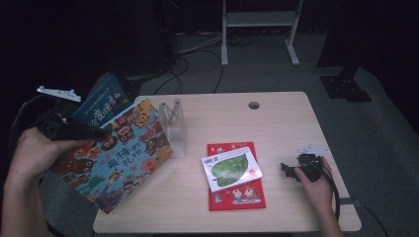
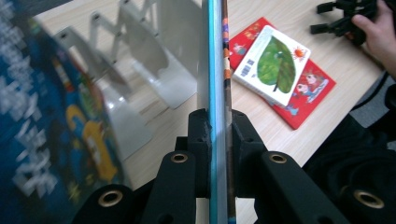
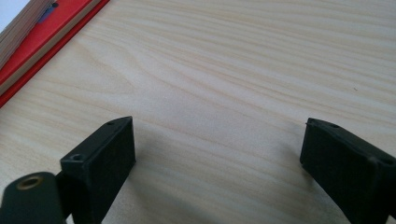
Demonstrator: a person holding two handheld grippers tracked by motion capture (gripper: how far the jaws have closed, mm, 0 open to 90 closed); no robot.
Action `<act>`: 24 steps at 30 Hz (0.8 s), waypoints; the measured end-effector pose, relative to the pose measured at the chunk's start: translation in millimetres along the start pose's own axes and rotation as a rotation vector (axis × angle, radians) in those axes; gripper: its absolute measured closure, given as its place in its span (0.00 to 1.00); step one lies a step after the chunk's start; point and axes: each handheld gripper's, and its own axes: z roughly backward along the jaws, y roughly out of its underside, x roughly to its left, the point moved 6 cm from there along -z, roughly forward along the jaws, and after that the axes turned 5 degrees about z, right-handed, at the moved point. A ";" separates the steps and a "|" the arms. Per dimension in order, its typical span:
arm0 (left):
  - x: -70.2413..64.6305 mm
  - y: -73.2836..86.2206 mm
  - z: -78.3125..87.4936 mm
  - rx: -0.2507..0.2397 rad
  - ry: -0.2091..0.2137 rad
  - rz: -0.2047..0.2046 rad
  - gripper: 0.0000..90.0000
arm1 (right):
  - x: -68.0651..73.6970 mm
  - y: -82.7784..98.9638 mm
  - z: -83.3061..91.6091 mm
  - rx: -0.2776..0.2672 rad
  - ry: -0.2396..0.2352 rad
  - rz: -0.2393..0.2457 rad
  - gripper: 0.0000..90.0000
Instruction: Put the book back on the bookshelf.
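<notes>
On the pale wooden table (image 1: 276, 118), room has been left bare across the middle and far side, so that books can be moved without knocking anything. At its left edge a large picture book with a crowded animal cover (image 1: 116, 158) is held up off the surface and tilted, overhanging the table's corner; it is pinched by its edge, probably so that it can be carried upright toward the stand. Behind it, a second, blue-covered book (image 1: 101, 101) is seen leaning at a similar slant, though what supports it cannot be told. Just beside the held book stands a grey metal book stand (image 1: 174, 126), upright and with its slots apparently unfilled, which suggests it is the place meant for the books. Near the table's front, a red picture book (image 1: 237, 195) lies flat, and a smaller white board book with a green leaf (image 1: 231, 169) is laid on top of it, slightly askew, as a waiting pile. The left gripper (image 2: 219, 126) is closed tightly on the picture book's thin edge, the pads pressed on both faces. The right gripper (image 3: 217, 149) is rested low over bare wood just right of the pile, its jaws spread wide with nothing between them, seemingly kept ready for the stacked books.
</notes>
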 end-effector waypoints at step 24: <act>44.8 18.0 9.0 0.011 -0.215 0.167 0.90 | -1.7 -0.4 -0.7 -0.002 0.010 -0.007 0.10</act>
